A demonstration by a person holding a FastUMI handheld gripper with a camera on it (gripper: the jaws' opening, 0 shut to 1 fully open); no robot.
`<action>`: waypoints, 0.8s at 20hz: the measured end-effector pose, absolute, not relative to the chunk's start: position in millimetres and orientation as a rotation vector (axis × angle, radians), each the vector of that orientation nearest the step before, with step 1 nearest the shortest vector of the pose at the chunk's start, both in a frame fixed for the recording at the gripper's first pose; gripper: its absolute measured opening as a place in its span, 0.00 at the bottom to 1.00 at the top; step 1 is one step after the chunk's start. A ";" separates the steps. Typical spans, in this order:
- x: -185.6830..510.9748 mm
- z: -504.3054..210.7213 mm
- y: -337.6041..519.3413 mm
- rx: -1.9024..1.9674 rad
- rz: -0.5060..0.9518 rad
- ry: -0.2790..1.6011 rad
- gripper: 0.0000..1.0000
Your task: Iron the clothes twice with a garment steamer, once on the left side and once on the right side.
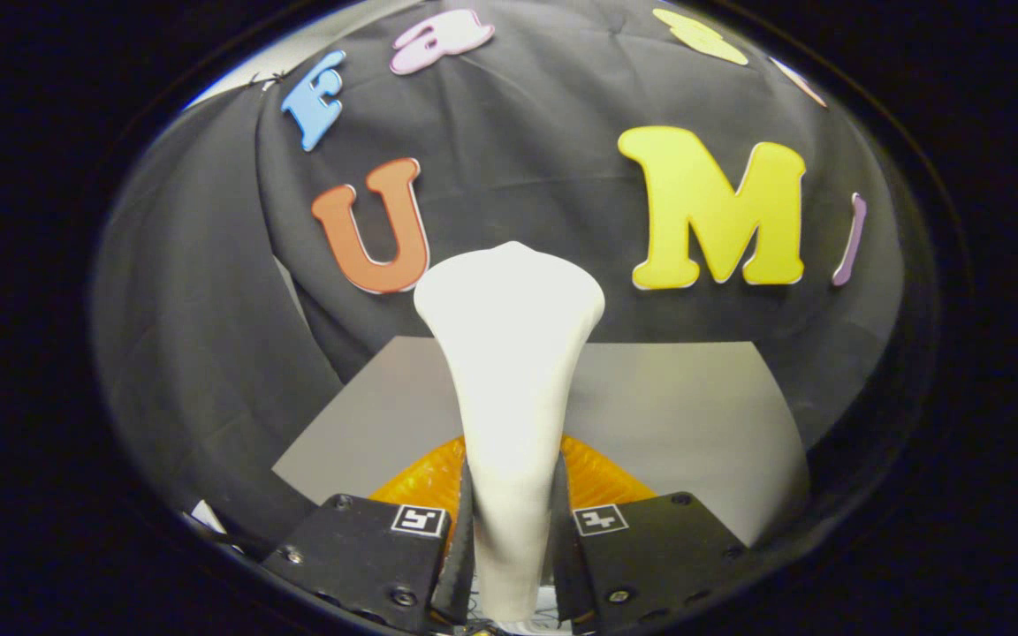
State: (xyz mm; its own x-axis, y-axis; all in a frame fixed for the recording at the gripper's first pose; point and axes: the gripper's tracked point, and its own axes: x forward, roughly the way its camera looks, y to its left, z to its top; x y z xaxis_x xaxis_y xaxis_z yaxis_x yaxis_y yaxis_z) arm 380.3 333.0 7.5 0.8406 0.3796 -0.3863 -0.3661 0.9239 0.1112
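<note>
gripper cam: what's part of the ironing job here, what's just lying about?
Job:
- steamer, white, upright, handle clamped between the claw fingers
- orange cloth, beneath the steamer just past the fingers, likely the garment

Lying about:
- grey table beyond the cloth
- small white object beside one finger, too little visible to identify

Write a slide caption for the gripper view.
Tool shut on white steamer, held above orange cloth on grey table.

recording booth, not a home: black cloth wall (491,150) draped behind, bare grey table (686,397) set against it.
</note>
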 end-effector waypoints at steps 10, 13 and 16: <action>236.1 103.7 227.1 0.119 0.373 0.121 0.39; 204.8 123.9 190.0 0.138 0.326 0.078 0.39; 184.5 136.0 147.2 0.138 0.261 0.048 0.39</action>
